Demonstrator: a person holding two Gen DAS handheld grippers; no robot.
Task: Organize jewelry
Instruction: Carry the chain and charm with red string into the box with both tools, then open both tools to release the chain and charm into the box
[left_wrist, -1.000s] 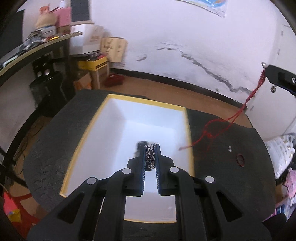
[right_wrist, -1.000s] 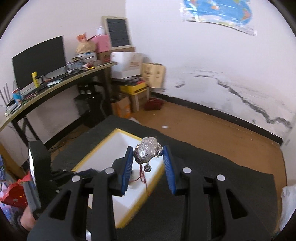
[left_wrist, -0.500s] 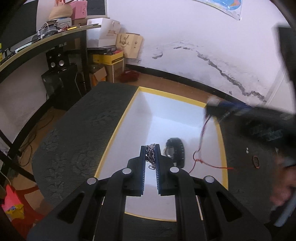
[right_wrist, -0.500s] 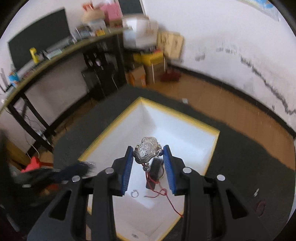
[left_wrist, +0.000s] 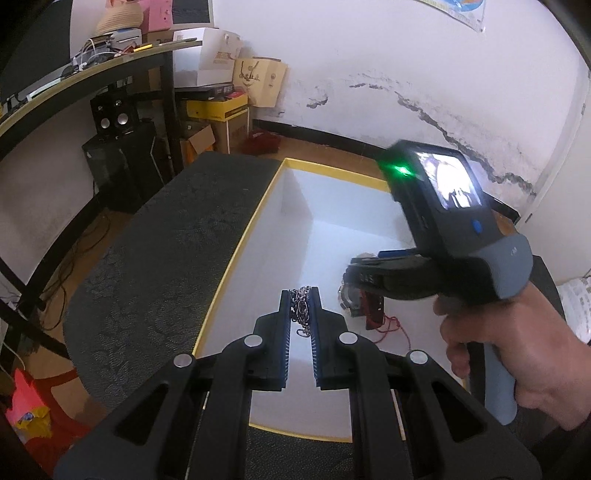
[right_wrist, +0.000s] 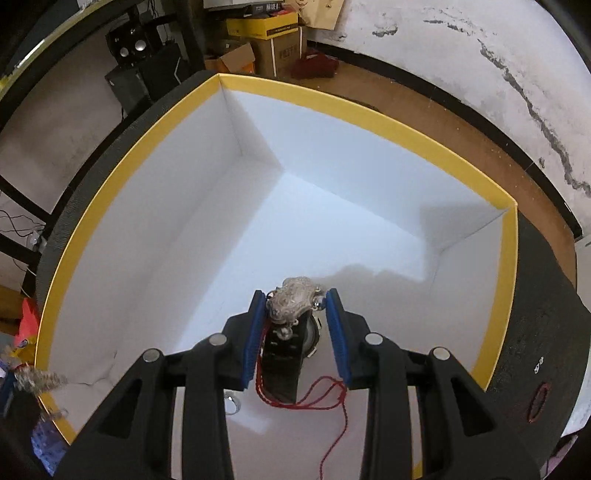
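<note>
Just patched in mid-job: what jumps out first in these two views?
The big white box with a yellow rim fills both views. Over it, the right gripper clamps an ornate silver pendant, its red cord trailing onto the box floor beside a black watch. The left gripper pinches a silver chain above the box's near end.

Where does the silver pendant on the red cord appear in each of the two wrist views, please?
Left wrist view: the silver pendant itself is hidden behind the right gripper; only its red cord shows, centre-right on the box floor.
Right wrist view: the pendant is clamped between that gripper's blue pads, lower centre.
Shared landmark: the white box's yellow rim.
</note>
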